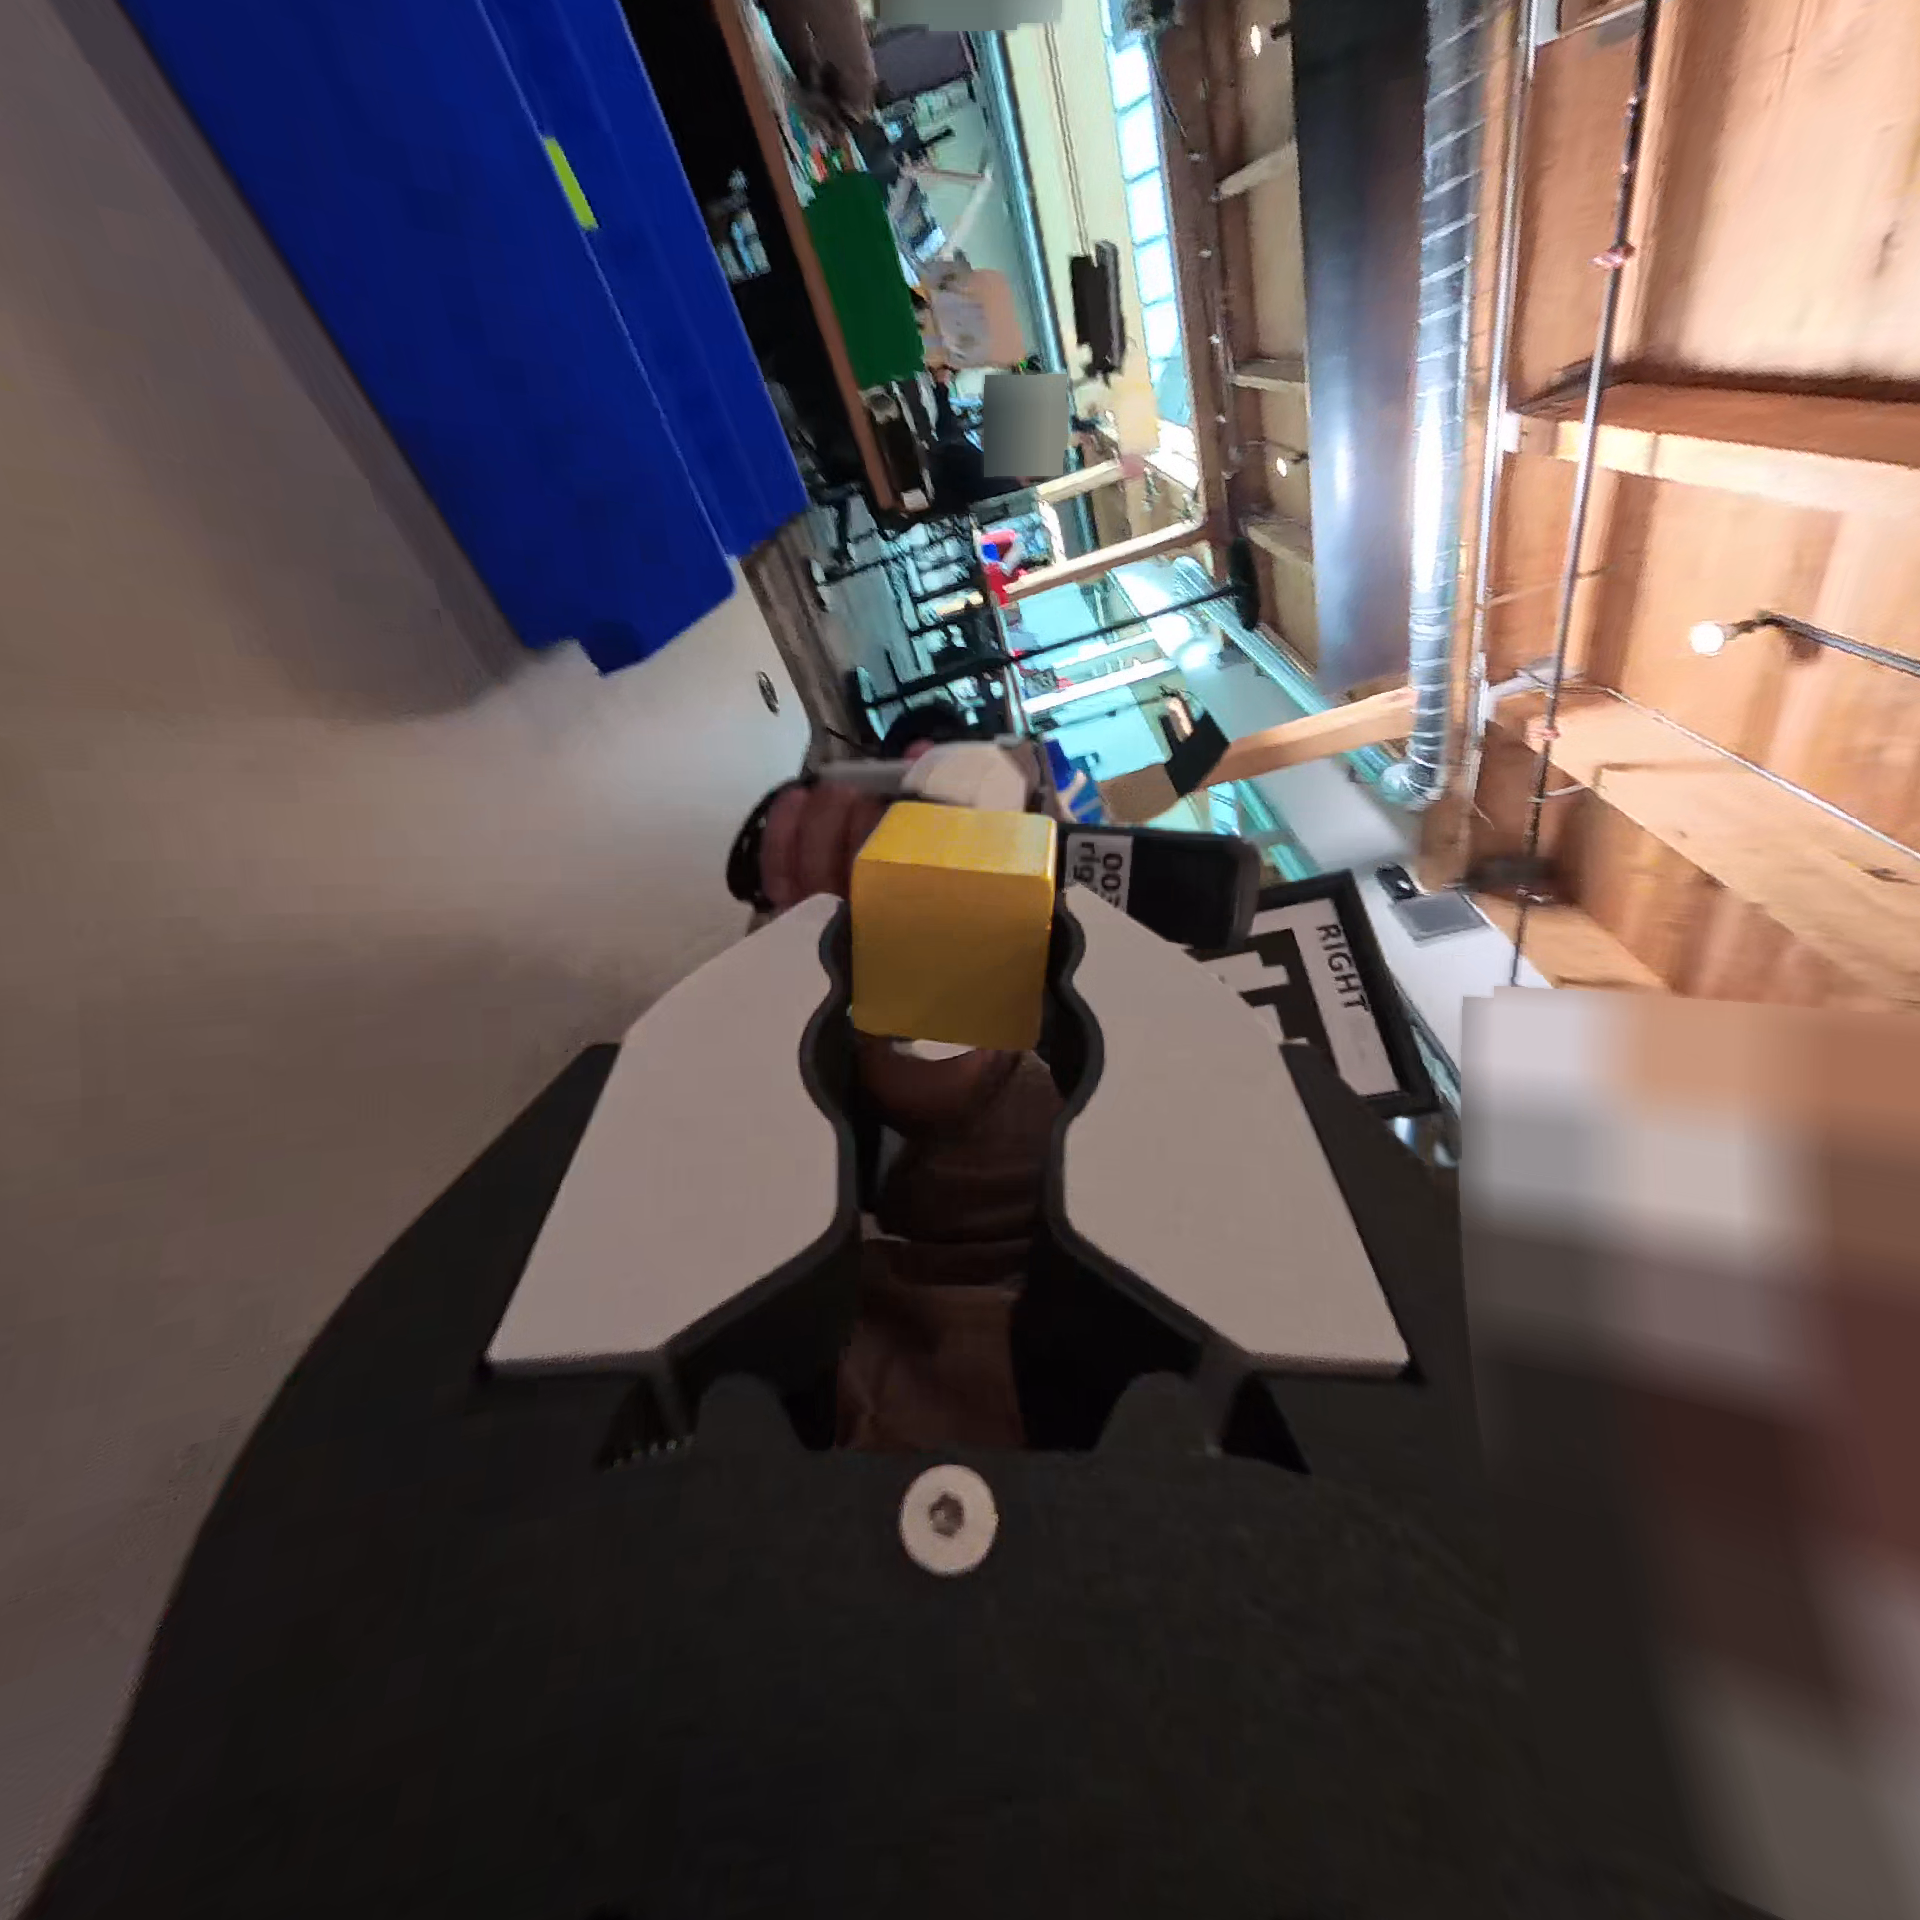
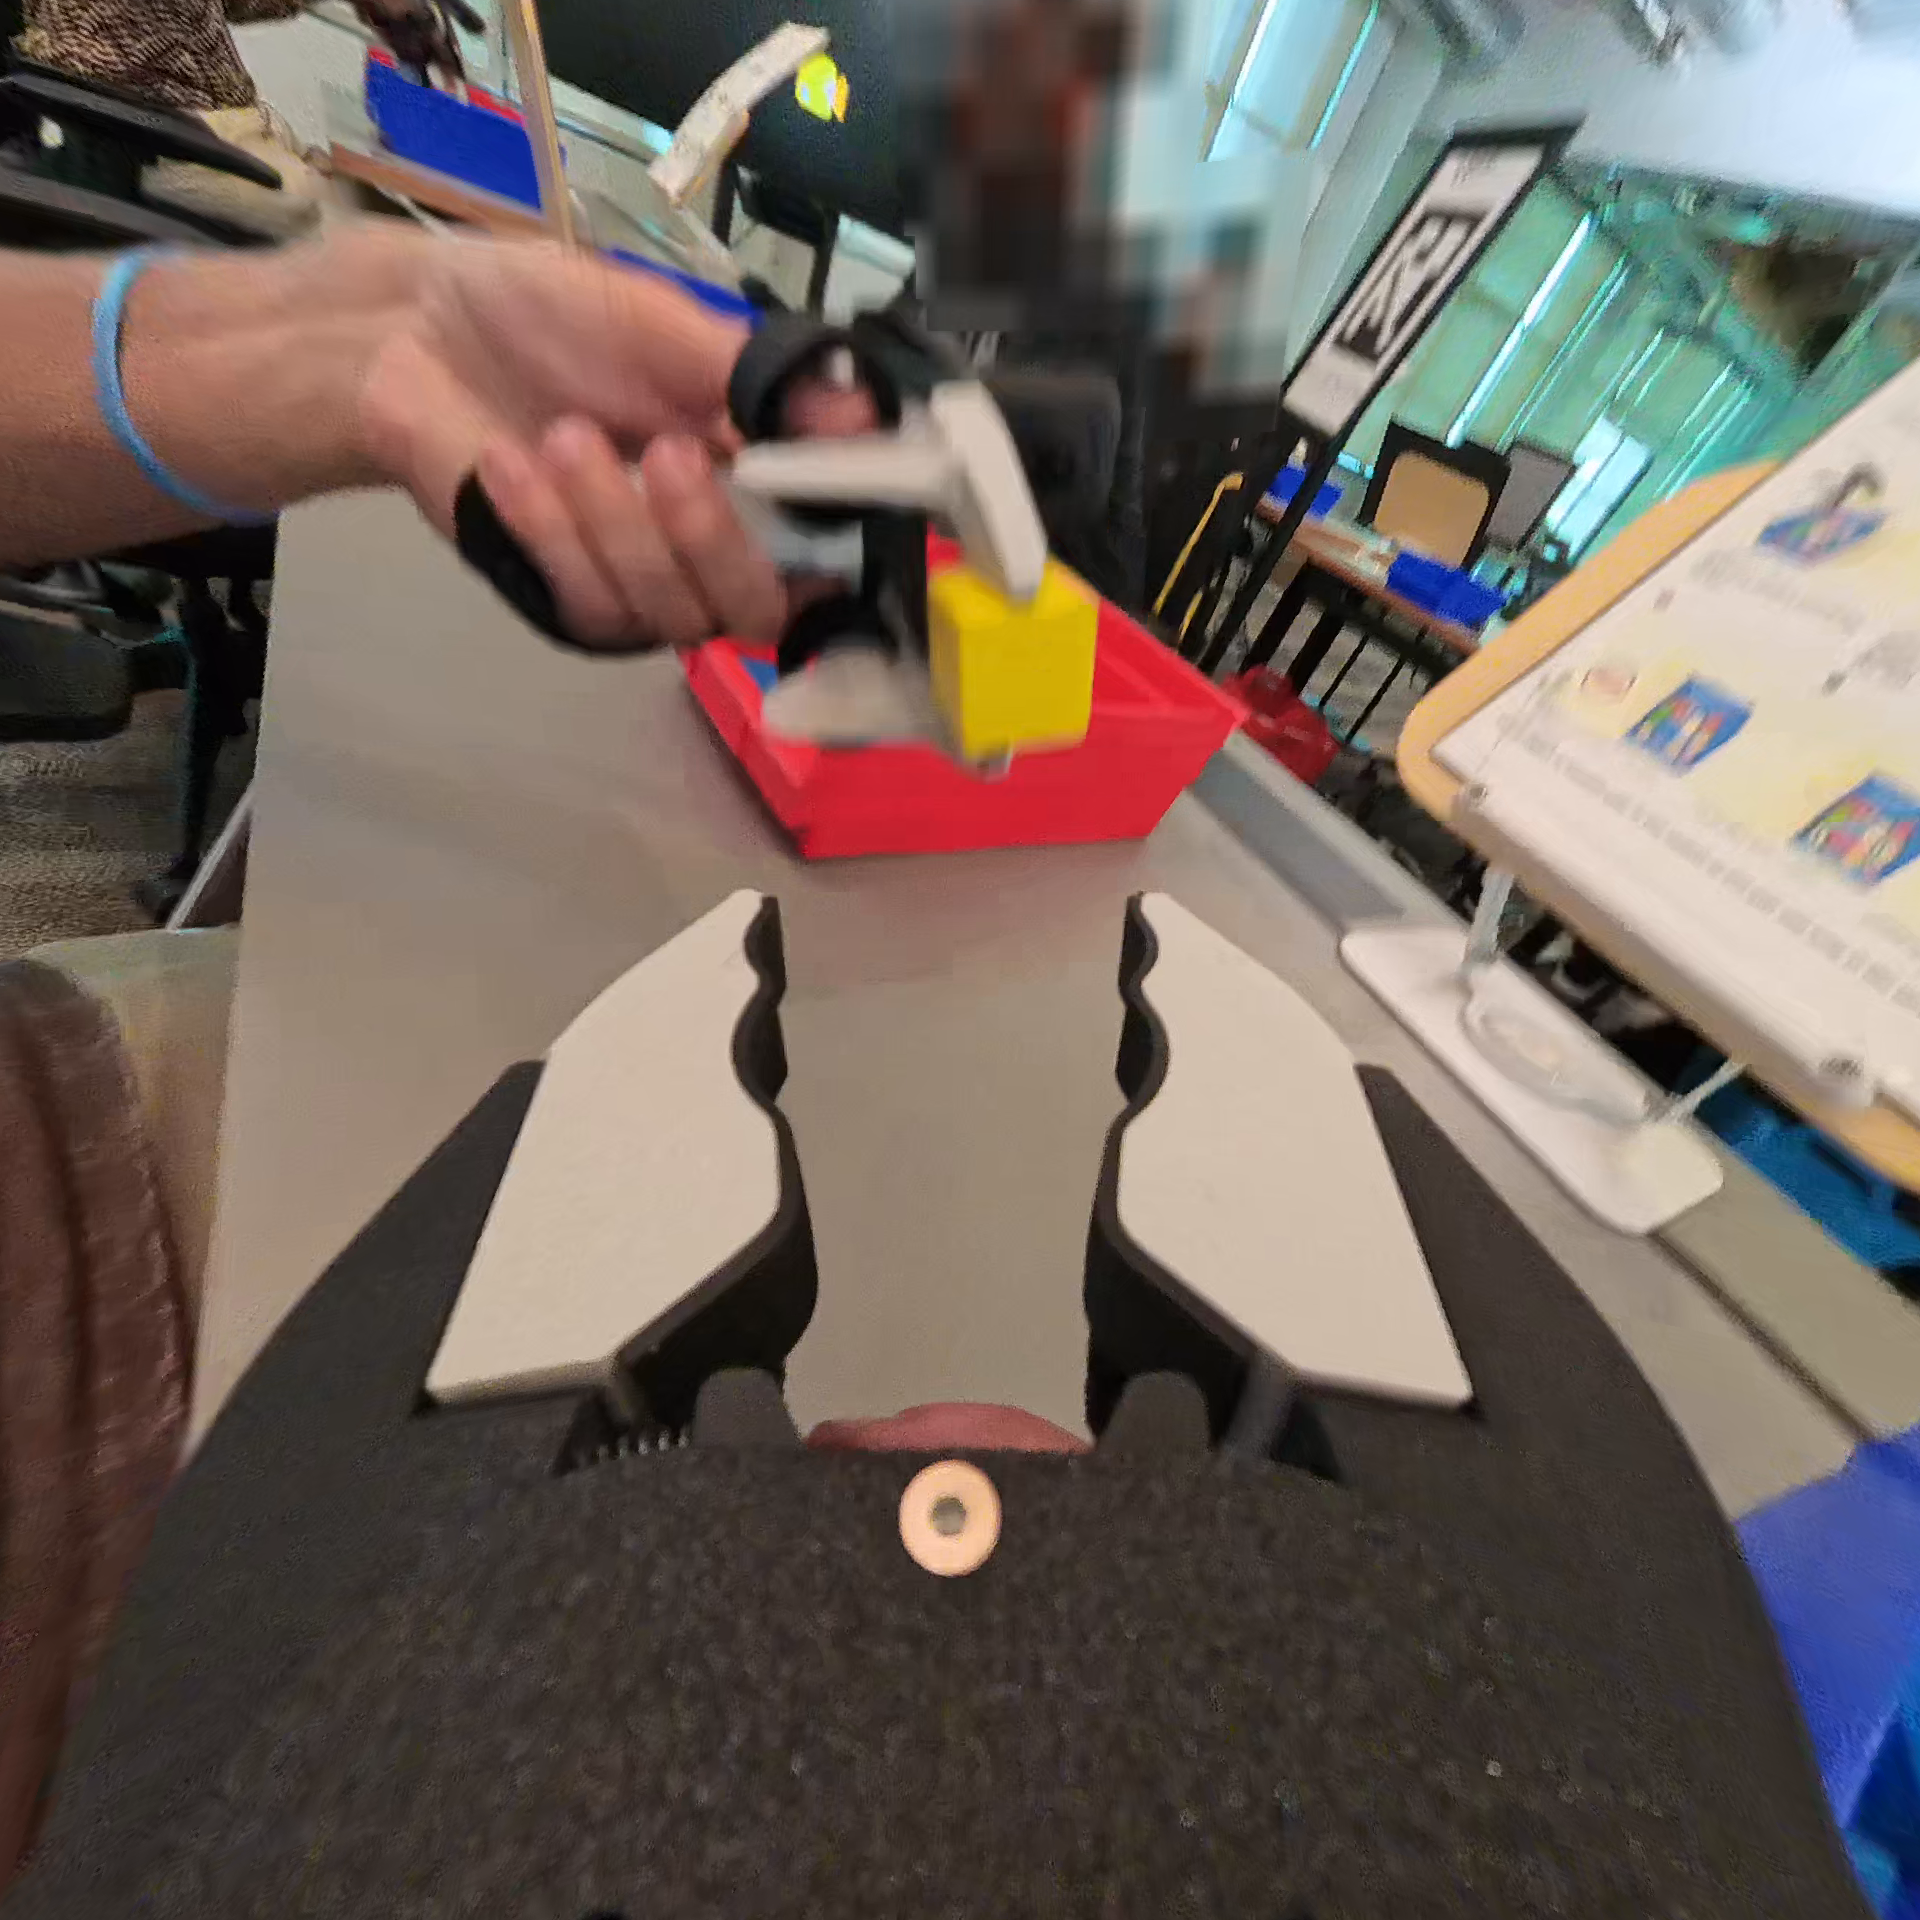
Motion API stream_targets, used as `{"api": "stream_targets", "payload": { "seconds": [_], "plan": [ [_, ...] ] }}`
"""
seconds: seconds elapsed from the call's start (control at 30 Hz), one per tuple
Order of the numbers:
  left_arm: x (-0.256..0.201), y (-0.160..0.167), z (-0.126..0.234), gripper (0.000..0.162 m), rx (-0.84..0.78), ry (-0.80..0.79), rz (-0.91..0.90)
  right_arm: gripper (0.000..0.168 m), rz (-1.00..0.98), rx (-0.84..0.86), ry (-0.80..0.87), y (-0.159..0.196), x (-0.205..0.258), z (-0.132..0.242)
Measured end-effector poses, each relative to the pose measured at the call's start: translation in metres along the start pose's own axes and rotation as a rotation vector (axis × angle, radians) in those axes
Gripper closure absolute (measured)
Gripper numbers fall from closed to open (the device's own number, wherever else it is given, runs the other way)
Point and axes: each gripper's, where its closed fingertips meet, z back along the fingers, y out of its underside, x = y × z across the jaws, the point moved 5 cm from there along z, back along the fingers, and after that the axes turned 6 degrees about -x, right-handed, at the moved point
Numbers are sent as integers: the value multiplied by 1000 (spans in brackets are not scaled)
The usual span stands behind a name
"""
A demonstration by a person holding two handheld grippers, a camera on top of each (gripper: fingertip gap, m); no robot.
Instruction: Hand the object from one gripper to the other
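Note:
A yellow cube (image 1: 948, 925) sits clamped between the tips of my left gripper (image 1: 951, 951), which is turned on its side. In the right wrist view the same cube (image 2: 1013, 660) hangs in the other gripper's white fingers (image 2: 987, 488), held by a hand (image 2: 499, 436) above a red tray (image 2: 997, 800). My right gripper (image 2: 951, 935) is open and empty, low over the grey table (image 2: 468, 852), with the cube ahead of it and some way off. The right gripper's body (image 1: 1164, 883) shows just behind the cube in the left wrist view.
A slanted board with pictures on a white stand (image 2: 1704, 748) stands at the right. Blue bins (image 1: 468, 312) lie at one table side, and a blue bin corner (image 2: 1849, 1662) shows near my right gripper. Desks and chairs fill the room behind.

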Motion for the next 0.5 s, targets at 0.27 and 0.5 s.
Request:
{"api": "stream_targets", "payload": {
  "seconds": [0.27, 0.5],
  "plan": [
    [8, 27, -46, 127, 105, 118, 90, 117, -58, -29, -109, -3, -13, -9],
    [9, 53, -38, 97, 103, 154, 10, 135, -36, 15, -68, -3, -6, 9]
  ]
}}
